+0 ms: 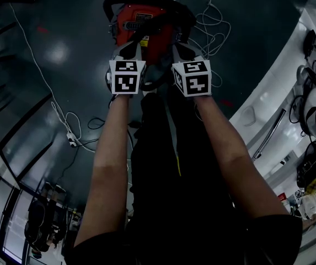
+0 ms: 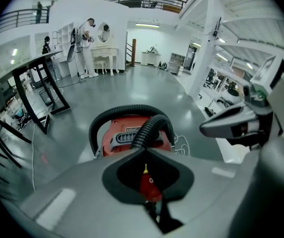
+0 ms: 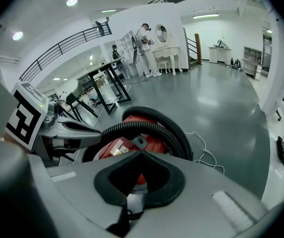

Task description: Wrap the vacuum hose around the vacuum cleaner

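Observation:
A red vacuum cleaner (image 1: 141,29) stands on the dark floor ahead of me, with a black ribbed hose (image 1: 171,14) looped over and around its top. In the left gripper view the hose (image 2: 127,110) arches over the red body (image 2: 127,133) and one end rises toward the jaws. The right gripper view shows the hose (image 3: 156,123) curling round the vacuum cleaner (image 3: 151,144). My left gripper (image 1: 127,49) and right gripper (image 1: 183,51) hang side by side just above the vacuum, both pointing steeply down. Both are shut, with nothing seen between the jaws.
A white power cord (image 1: 208,22) lies tangled on the floor right of the vacuum. Another white cable (image 1: 42,76) runs left to a power strip (image 1: 71,141). A white bench (image 1: 268,112) with headsets stands at the right. Black tables (image 2: 32,83) and people (image 2: 87,43) are farther off.

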A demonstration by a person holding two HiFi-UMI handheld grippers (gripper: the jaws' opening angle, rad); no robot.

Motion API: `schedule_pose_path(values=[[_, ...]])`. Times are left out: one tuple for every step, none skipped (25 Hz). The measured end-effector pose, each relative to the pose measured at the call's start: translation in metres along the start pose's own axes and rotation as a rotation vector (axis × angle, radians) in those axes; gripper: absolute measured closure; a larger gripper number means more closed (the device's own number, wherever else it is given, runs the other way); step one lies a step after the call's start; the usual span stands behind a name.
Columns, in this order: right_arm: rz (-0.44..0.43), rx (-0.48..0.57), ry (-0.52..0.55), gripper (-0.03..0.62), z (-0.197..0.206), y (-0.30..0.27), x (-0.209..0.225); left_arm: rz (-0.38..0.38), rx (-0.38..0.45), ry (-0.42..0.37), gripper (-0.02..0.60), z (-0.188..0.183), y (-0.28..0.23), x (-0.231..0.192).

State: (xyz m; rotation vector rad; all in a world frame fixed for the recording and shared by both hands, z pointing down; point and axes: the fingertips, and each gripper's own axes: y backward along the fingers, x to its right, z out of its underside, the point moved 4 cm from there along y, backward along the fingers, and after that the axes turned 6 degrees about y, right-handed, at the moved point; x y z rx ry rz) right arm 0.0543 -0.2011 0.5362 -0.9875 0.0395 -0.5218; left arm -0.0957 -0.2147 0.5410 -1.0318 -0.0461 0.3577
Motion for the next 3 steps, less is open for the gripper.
schedule_pose_path(values=[[-0.001,0.001,0.001,0.599,0.0000,0.0000,-0.0003,-0.002,-0.001,-0.003,0.569,0.0001,-0.0002,0.0002],[-0.001,0.001,0.001,0.599,0.0001,0.0002,-0.0005,-0.004,-0.002,-0.005,0.569,0.0001,-0.0004,0.0006],[-0.002,0.001,0.002,0.599,0.0002,0.0005,-0.0006,-0.005,-0.003,-0.006,0.569,0.0001,-0.0006,0.0011]])
